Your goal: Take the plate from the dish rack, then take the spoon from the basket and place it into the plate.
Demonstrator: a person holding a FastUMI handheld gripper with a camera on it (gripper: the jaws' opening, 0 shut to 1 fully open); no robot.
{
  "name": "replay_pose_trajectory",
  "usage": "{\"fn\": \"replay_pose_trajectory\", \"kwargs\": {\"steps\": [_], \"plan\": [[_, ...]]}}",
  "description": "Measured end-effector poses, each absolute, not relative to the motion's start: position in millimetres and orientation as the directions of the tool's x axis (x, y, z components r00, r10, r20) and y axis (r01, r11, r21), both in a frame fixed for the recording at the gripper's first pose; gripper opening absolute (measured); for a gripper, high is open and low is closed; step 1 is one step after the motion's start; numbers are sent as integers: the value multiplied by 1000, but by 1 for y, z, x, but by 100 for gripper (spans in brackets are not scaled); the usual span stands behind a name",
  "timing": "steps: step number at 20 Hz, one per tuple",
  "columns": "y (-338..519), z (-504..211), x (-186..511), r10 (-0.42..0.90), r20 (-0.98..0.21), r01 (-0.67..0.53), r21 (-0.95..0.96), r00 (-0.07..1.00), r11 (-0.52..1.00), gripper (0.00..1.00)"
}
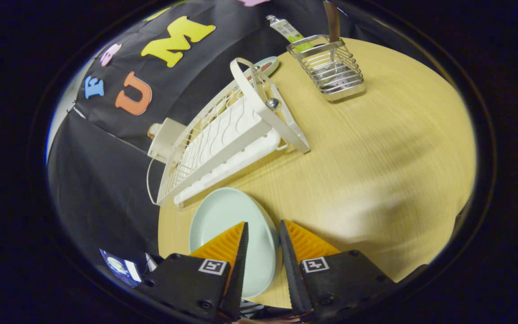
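A pale green plate lies on the wooden table, just in front of the white dish rack. My gripper is closed narrowly over the plate's right rim. One finger lies over the plate's face and the other sits outside the rim, so the plate is pinched between them. Far beyond the fingers, at the back of the table, stands a wire basket. The spoon is upright in it, its handle sticking out above the basket's rim.
At the rack's far end rests another small dish. A tube lies behind the basket. A white box with a cord sits at the rack's left side, by the table edge.
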State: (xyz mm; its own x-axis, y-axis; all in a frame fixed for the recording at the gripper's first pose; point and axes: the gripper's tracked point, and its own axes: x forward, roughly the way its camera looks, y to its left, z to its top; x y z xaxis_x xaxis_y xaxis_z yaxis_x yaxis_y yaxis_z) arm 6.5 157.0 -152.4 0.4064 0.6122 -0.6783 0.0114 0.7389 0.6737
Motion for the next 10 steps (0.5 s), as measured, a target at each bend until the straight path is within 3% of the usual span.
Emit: {"fn": "replay_pose_trajectory", "kwargs": {"steps": [4, 7, 10], "plan": [[138, -138, 3, 567, -662, -69, 619, 491, 782, 57], [110, -121, 9, 451, -625, -162, 463, 638, 871, 71], [72, -93, 20, 299, -520, -175, 274, 800, 946, 85]]}}
